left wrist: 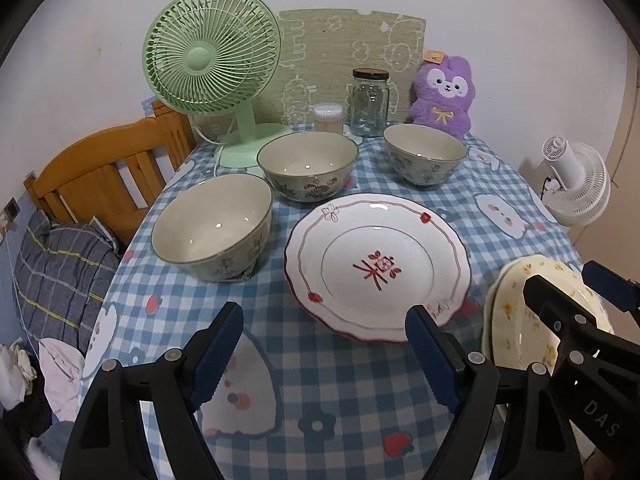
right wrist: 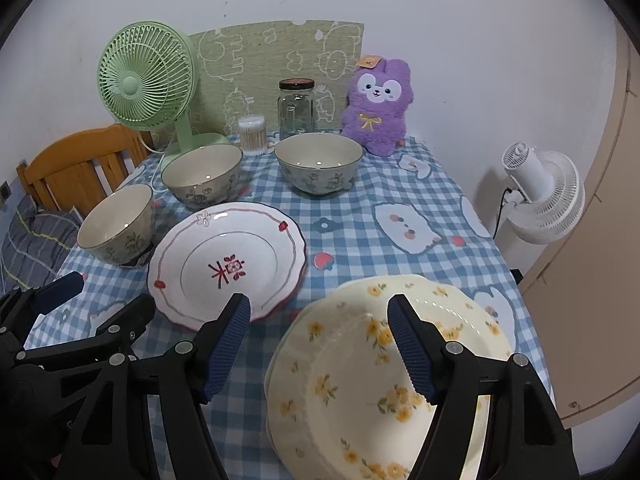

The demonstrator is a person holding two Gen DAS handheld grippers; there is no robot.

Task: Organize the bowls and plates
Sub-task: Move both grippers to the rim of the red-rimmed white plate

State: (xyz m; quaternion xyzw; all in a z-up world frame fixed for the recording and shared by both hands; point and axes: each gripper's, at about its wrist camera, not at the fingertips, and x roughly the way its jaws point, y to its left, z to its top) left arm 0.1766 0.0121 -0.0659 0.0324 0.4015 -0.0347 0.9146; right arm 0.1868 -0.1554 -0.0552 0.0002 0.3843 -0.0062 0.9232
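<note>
Three grey floral bowls stand on the checked tablecloth: near left [left wrist: 212, 228], middle [left wrist: 307, 166], far right [left wrist: 425, 154]. A white plate with red trim [left wrist: 378, 266] lies mid-table. A cream plate with yellow flowers [right wrist: 380, 376] lies at the near right, seemingly on a second cream plate. My left gripper [left wrist: 324, 344] is open and empty above the cloth, just before the white plate. My right gripper [right wrist: 318, 332] is open, hovering over the cream plate's left part, gripping nothing.
A green fan [left wrist: 212, 52], a cotton-swab tub [left wrist: 328, 117], a glass jar [left wrist: 370, 102] and a purple plush [left wrist: 442, 94] line the table's back. A wooden chair [left wrist: 104, 176] stands left. A white fan [right wrist: 540, 196] stands right, beyond the table edge.
</note>
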